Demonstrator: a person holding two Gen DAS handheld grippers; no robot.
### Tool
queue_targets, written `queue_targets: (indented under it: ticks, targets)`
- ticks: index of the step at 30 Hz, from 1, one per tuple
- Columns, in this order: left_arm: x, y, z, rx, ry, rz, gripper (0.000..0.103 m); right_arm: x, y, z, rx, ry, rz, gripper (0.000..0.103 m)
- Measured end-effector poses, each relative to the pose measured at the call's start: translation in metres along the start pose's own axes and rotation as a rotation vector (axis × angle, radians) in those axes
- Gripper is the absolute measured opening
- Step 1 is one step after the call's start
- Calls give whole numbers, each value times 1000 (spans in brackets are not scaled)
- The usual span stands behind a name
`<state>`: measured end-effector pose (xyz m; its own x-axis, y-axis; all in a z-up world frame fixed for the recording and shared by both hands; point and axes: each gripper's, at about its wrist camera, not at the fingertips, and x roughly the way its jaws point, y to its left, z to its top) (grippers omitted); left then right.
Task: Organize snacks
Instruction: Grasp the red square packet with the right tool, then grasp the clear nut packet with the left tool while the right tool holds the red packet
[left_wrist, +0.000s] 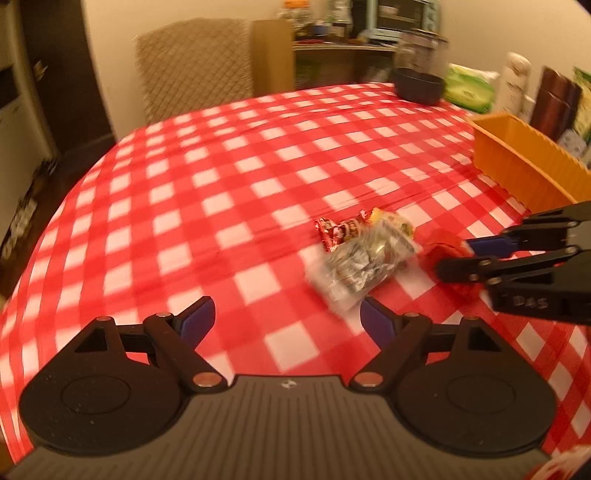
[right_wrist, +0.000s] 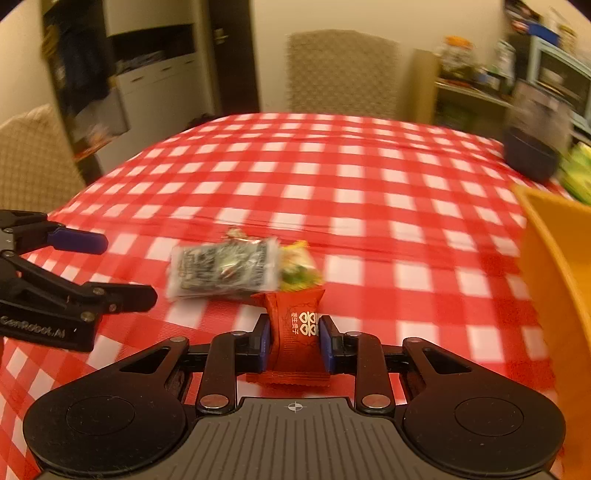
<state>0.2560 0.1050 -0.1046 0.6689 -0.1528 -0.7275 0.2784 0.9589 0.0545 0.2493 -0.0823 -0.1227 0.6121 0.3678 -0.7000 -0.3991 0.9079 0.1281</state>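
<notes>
My right gripper (right_wrist: 294, 338) is shut on a red snack packet (right_wrist: 297, 332) with white print, held just above the checked tablecloth. It also shows in the left wrist view (left_wrist: 456, 256) with the red packet (left_wrist: 441, 247) at its tips. A clear packet with dark contents (right_wrist: 221, 271) (left_wrist: 364, 266) lies on the cloth beside a yellow-green packet (right_wrist: 297, 267) (left_wrist: 393, 221) and a red-brown candy wrapper (left_wrist: 338, 230). My left gripper (left_wrist: 286, 321) is open and empty, just short of the clear packet; it shows at the left in the right wrist view (right_wrist: 122, 266).
An orange bin (left_wrist: 517, 164) (right_wrist: 554, 266) stands at the right of the table. A dark bowl (left_wrist: 417, 86) (right_wrist: 530, 155), a green pack (left_wrist: 469, 88), bottles and a chair (left_wrist: 195, 66) are at the far side. The table edge curves at left.
</notes>
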Motion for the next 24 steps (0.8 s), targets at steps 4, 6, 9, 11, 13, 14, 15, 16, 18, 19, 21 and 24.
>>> queue_targets:
  ticks: [4, 6, 9, 11, 13, 14, 15, 16, 18, 19, 21, 24]
  targets:
    - [13, -15, 13, 109, -18, -42, 84, -14, -22, -9, 62, -6, -50, 27]
    - [20, -24, 18, 166, -21, -76, 82, -21, -32, -12, 92, -10, -68, 27]
    - [33, -36, 24, 237, 1, -105, 78, -29, -43, -14, 121, -7, -74, 27]
    - [39, -39, 26, 257, 23, -111, 74, -34, -44, -17, 126, -5, -76, 27]
    - [42, -41, 27, 252, 50, -124, 65, -37, -44, -20, 133, -3, -72, 27]
    - [41, -42, 26, 245, 58, -125, 63, -38, -44, -21, 134, -2, -70, 27]
    - [39, -43, 24, 238, 63, -124, 62, -39, -44, -21, 137, -3, -68, 27]
    - [35, -45, 22, 230, 69, -124, 61, -40, -43, -21, 139, -3, -65, 27]
    - [26, -50, 16, 198, 93, -115, 58, -43, -41, -23, 142, -6, -59, 27]
    - [21, -53, 12, 172, 107, -103, 55, -44, -41, -23, 143, -8, -57, 27]
    - [10, -60, 2, 111, 139, -81, 49, -47, -39, -24, 146, -10, -51, 27]
    - [-5, -73, -13, 74, 155, -118, 48, -51, -40, -28, 152, -9, -46, 27]
